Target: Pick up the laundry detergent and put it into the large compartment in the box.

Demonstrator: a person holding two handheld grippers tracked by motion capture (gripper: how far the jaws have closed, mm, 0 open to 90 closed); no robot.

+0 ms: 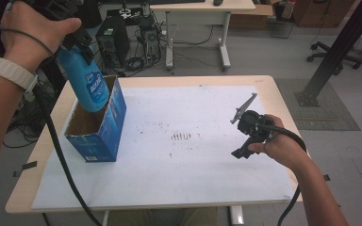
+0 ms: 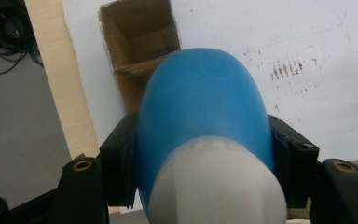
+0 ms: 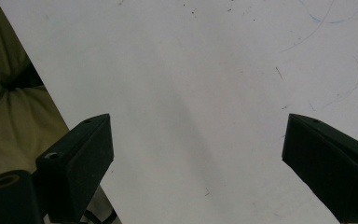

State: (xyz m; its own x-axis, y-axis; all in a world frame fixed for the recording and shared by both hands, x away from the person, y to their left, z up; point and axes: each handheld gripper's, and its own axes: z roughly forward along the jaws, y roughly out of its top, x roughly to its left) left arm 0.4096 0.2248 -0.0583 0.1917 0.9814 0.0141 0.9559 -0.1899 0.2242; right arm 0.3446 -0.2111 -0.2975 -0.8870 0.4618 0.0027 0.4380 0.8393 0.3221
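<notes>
A blue plastic bottle [image 1: 86, 84] with a white cap end hangs upside-down-tilted over an open blue cardboard box [image 1: 100, 127] at the table's left side. My left gripper [image 1: 78, 44] is shut on it, and the bottle's lower end dips just inside the box mouth. In the left gripper view the bottle [image 2: 204, 116] sits squeezed between both black jaws, with the brown inside of the box [image 2: 140, 46] beyond. My right gripper [image 1: 243, 143] hovers over the white sheet at the right. In the right gripper view it [image 3: 196, 158] stands open, with nothing between its jaws.
A white sheet [image 1: 184, 155] with faint marks covers most of the wooden table [image 1: 273, 89]. Behind the table are a computer tower [image 1: 113, 40], cables and another desk. A black metal post [image 1: 339, 47] stands at the right. Black cables trail from both grippers.
</notes>
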